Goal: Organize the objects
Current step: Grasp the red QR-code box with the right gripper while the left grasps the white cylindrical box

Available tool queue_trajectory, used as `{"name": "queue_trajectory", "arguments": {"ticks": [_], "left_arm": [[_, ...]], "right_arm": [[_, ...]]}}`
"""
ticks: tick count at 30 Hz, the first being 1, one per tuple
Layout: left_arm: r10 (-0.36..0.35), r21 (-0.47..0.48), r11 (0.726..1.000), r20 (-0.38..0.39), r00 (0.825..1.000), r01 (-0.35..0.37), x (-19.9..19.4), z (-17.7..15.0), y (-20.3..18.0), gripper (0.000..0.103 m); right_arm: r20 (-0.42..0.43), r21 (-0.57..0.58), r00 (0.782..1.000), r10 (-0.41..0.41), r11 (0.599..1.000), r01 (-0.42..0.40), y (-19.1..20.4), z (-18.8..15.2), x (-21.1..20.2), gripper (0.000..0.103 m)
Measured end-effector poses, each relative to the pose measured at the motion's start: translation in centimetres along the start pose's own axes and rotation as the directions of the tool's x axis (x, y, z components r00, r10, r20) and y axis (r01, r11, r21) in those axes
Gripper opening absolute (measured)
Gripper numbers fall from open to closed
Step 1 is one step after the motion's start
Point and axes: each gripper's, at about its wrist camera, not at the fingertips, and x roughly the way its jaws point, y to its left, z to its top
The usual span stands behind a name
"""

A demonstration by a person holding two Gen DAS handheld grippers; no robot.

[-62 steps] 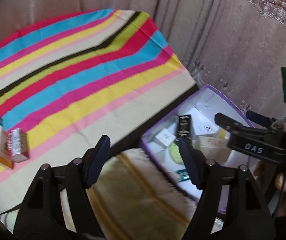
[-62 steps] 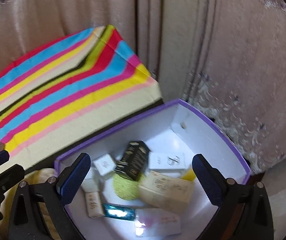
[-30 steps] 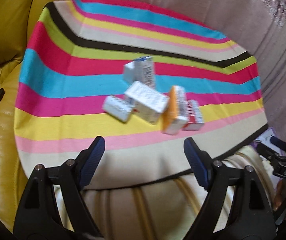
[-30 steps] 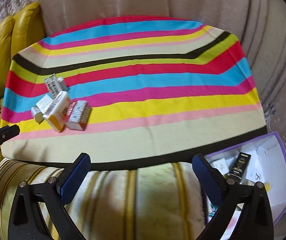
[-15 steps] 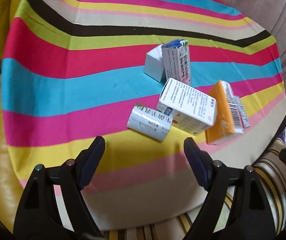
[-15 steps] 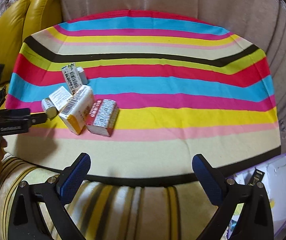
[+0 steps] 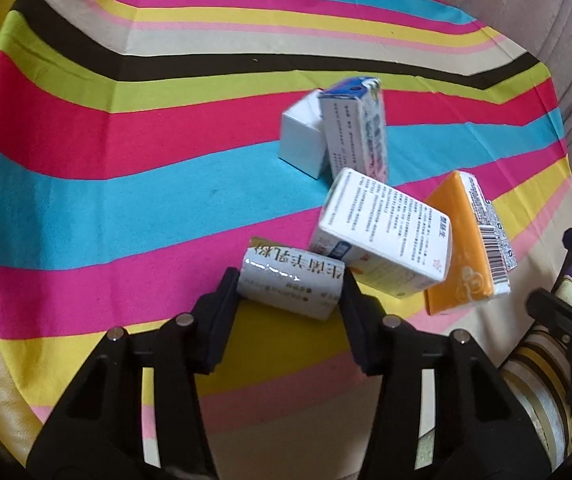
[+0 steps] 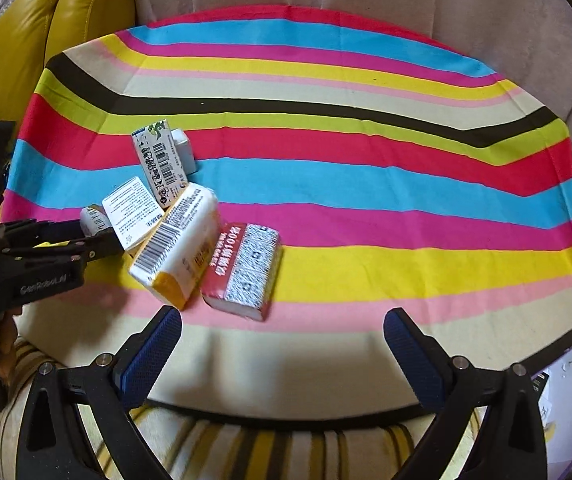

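A heap of small cartons lies on the striped tablecloth (image 7: 106, 200). My left gripper (image 7: 289, 280) points down at the nearest one, a small white box with Chinese print (image 7: 291, 284). Its jaws are closing, with the box between them and a pad against each end. The right wrist view shows the same left gripper (image 8: 100, 232) at that small white box (image 8: 94, 218). My right gripper (image 8: 282, 344) hangs open over the table's near edge, holding nothing, just in front of a red box (image 8: 242, 268).
Behind the held box lie a larger white carton (image 7: 381, 232), an orange carton (image 7: 461, 248), a blue-topped carton (image 7: 355, 132) and a plain white box (image 7: 301, 144). A purple-rimmed bin (image 8: 565, 392) sits low at the right. Yellow sofa (image 8: 14, 40) at left, curtain behind.
My left gripper came down onto the small white box and its jaws narrowed around it. The right gripper swung left from the bin towards the cartons.
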Motion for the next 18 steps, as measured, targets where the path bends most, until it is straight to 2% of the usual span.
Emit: {"name": "queue_trajectory", "arguments": {"ticks": [7,14,17,18], "left_arm": [[0.014,-0.07,0.997,0.07,0.997,-0.009,-2.1,-0.7,0.8,0.053],[0.007,-0.101,0.995,0.12,0.993,0.005,-3.6,-1.6,0.4,0.053],[0.01,-0.117,0.993,0.138,0.99,0.006,-4.2,-2.0,0.2,0.053],[0.007,-0.123,0.992,0.148,0.989,0.011,-4.5,-2.1,0.1,0.053]], "right_arm": [[-0.031,0.022,0.999,-0.025,0.999,0.026,0.3,1.0,2.1,0.09],[-0.037,0.012,0.999,-0.033,0.999,0.034,1.2,1.7,3.3,0.088],[-0.069,0.013,0.997,-0.03,0.999,0.031,1.3,1.8,4.3,0.073],[-0.078,0.014,0.997,-0.022,1.0,0.023,1.3,1.8,4.5,0.061]]}}
